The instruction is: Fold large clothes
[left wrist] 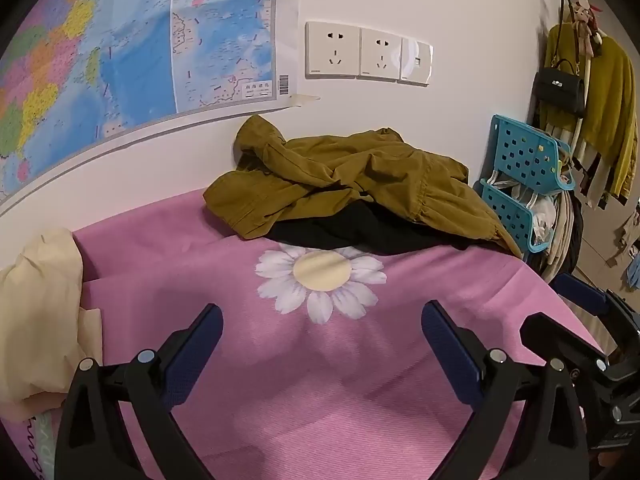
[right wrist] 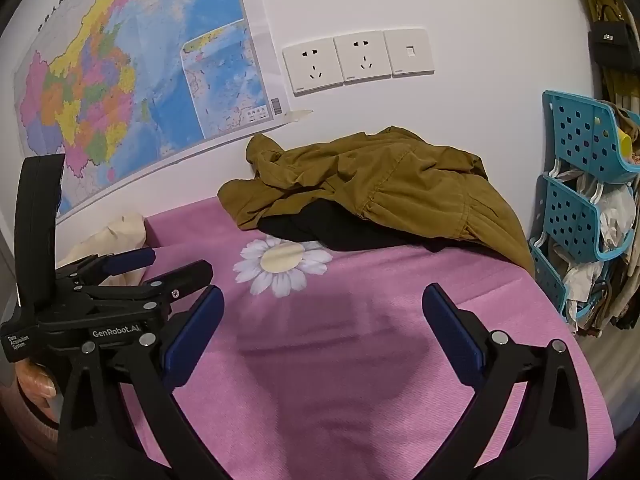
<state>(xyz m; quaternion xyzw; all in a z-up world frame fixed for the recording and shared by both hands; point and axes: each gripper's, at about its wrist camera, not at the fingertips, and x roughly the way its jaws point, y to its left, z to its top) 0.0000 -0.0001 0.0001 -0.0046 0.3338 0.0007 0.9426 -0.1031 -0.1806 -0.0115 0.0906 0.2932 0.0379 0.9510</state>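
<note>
A crumpled olive-brown jacket (left wrist: 352,176) lies heaped over a black garment (left wrist: 360,230) at the pink bed's (left wrist: 320,400) far edge; both hand-held grippers, left (left wrist: 320,344) and right (right wrist: 322,332), gape empty

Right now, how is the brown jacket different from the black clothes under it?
The brown jacket lies on top in a big crumpled heap, while the black garment sits underneath with only its front edge peeking out. The brown jacket reaches back to the white wall; the black garment shows only at the side nearer the daisy print. Both rest unfolded on the pink cloth, and neither the left gripper nor the right gripper touches them.
</note>
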